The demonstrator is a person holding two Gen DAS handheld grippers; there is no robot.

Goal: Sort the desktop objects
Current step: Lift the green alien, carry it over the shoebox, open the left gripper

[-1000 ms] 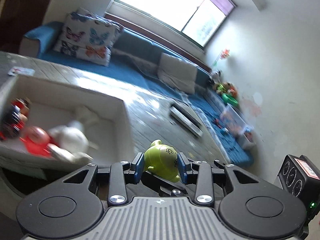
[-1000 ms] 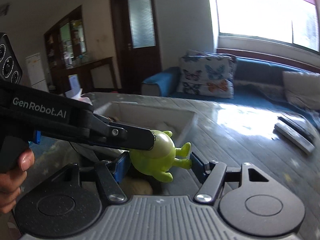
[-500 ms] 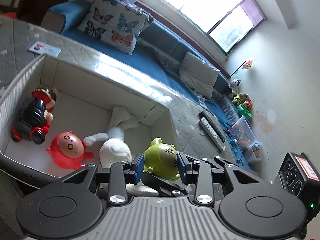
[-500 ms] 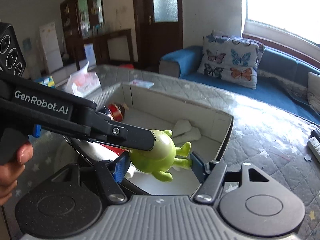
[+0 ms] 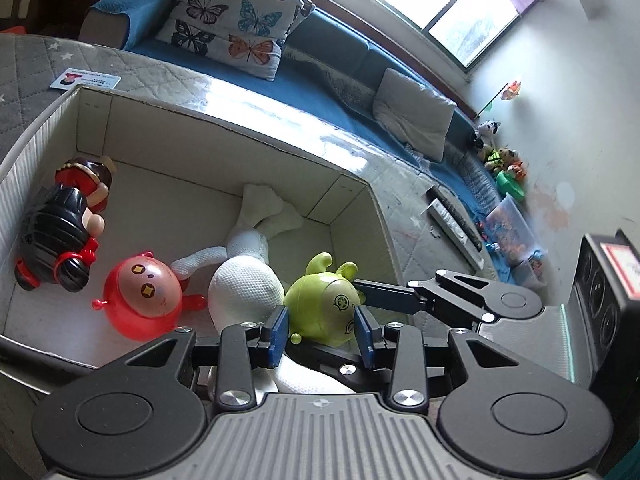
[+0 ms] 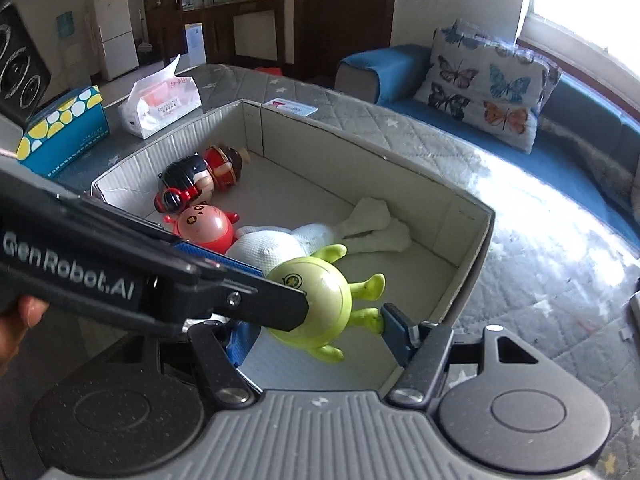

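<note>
Lime-green toy (image 5: 320, 308); red round toy (image 5: 140, 300), pink face; white plush (image 5: 244, 288); doll (image 5: 60, 220), black hair, red dress; pale box (image 5: 200, 128); butterfly-print cushion (image 5: 232, 24); blue sofa (image 5: 340, 80); grey star-quilted table (image 6: 400, 136).

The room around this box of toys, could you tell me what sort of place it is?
Probably a home living room: a blue sofa with a butterfly cushion, a fridge beyond, and a tissue pack.

Green toy (image 5: 323, 306) between left tool (image 5: 322, 334) pads
</note>
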